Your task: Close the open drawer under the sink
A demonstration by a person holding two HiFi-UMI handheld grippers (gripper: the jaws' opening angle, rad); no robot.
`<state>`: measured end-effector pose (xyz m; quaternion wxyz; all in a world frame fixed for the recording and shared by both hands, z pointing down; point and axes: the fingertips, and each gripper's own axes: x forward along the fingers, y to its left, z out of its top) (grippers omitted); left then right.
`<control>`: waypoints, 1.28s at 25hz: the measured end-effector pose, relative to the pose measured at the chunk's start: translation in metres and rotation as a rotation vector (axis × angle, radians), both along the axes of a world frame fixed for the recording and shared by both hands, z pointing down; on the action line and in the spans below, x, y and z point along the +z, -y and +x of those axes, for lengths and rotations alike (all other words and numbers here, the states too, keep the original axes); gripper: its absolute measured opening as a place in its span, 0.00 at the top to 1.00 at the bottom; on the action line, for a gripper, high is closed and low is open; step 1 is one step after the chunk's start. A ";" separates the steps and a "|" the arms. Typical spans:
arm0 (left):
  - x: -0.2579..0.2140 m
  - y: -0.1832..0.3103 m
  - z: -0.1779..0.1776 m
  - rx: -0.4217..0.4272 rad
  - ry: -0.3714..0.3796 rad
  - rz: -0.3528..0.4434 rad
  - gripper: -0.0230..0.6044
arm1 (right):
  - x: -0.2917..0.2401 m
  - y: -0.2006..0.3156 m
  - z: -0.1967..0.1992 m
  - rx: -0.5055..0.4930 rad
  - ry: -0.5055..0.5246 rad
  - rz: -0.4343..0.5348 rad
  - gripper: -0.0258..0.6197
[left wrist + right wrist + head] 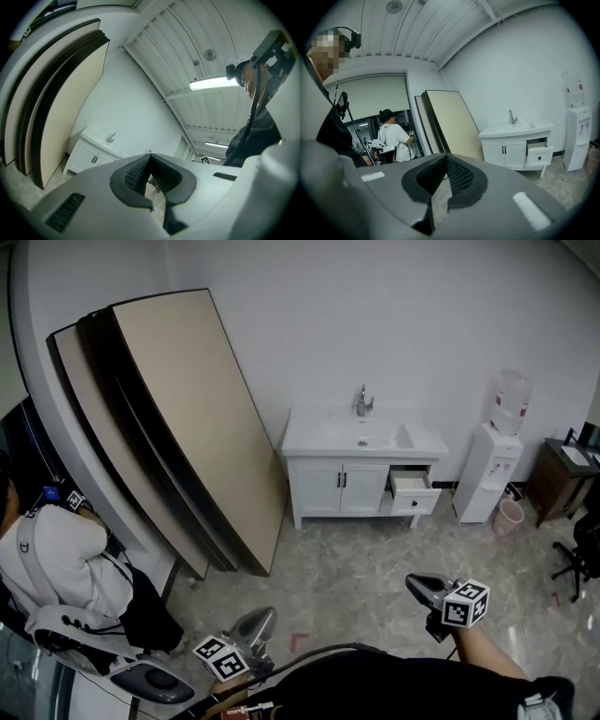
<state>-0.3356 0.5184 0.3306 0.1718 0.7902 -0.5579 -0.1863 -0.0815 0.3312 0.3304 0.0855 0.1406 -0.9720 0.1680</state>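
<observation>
Marbled grey flooring and plain white walls made up the room. Low in the head view, the left gripper and the right gripper were held above the floor, both aimed toward the far wall. In each gripper's own view the jaws were seen pressed together at the tips, with nothing caught between them.

Well beyond both grippers, a white vanity cabinet was set against the far wall, topped by a sink with a metal tap. The drawer was found at the cabinet's right end, pulled out from its front and untouched by either gripper.

Right of the cabinet, a white water dispenser was placed, with a pink bin just beside it. Left of the cabinet, several large beige panels were leaned on the wall, and a person in a white shirt was seen at the left edge.
</observation>
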 end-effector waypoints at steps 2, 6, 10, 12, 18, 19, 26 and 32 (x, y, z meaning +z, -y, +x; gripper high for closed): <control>0.004 0.007 -0.004 -0.017 -0.018 -0.031 0.96 | 0.001 0.007 -0.014 -0.030 0.003 0.000 0.96; 0.000 0.035 -0.005 -0.030 -0.005 -0.028 0.96 | 0.008 0.039 -0.028 -0.065 0.011 -0.011 0.96; -0.008 0.081 -0.007 -0.064 0.031 -0.014 0.96 | 0.009 0.099 -0.035 -0.087 0.033 -0.013 0.96; -0.012 0.107 -0.005 -0.089 0.035 -0.014 0.96 | 0.004 0.132 -0.038 -0.106 0.042 0.000 0.96; -0.025 0.194 0.015 -0.102 0.032 0.016 0.96 | -0.016 0.222 -0.034 -0.142 0.058 0.045 0.96; -0.027 0.209 0.021 -0.095 0.034 0.025 0.96 | -0.018 0.235 -0.030 -0.146 0.054 0.048 0.96; -0.031 0.301 0.039 -0.075 0.025 0.009 0.96 | -0.010 0.322 -0.011 -0.128 0.044 0.026 0.96; -0.023 0.349 0.031 -0.052 0.013 -0.028 0.96 | 0.008 0.368 -0.028 -0.116 0.021 -0.019 0.96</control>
